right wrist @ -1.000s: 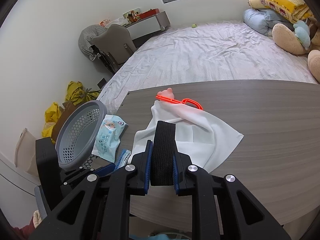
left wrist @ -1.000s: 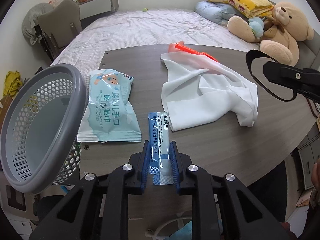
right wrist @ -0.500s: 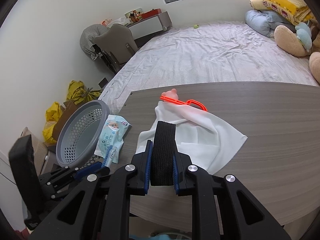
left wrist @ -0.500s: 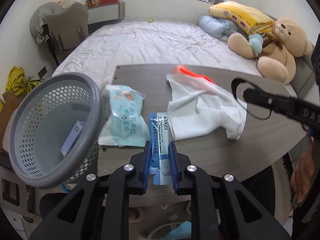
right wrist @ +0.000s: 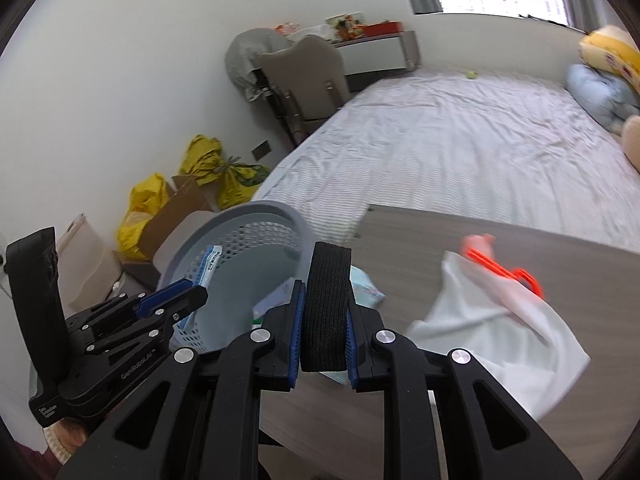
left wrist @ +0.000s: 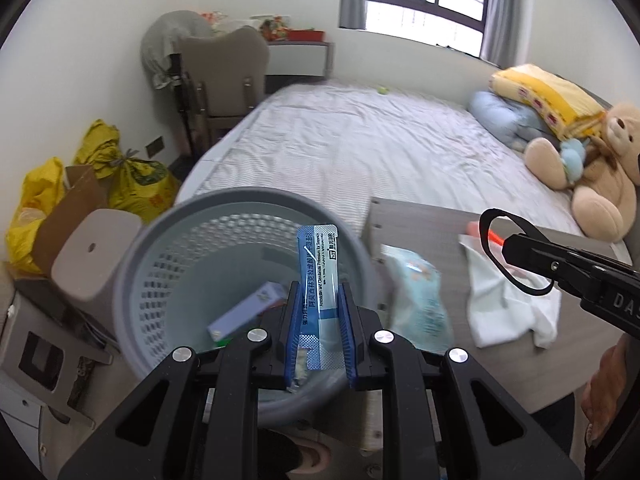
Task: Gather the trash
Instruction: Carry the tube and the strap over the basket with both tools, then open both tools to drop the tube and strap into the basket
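I am looking into a bedroom: a bed with a pale striped sheet, a window above it, a teddy bear by the pillows, yellow bags on the floor at the wall. Close to me a grey wood-grain table carries a white cloth with an orange clip at its far edge, and a pale blue wipes pack lies near the table's corner.

My left gripper is clenched on a blue sachet, which stands up between the pads, its top over the mouth of the grey basket. The basket sits off the table's end, tilted toward me, and a small lilac box lies inside it.

My right gripper grasps a black strap that rises upright between its blue pads. In the left view that strap shows as a loop over the cloth. In the right view my left gripper, sachet in its tips, is at the basket's near rim.
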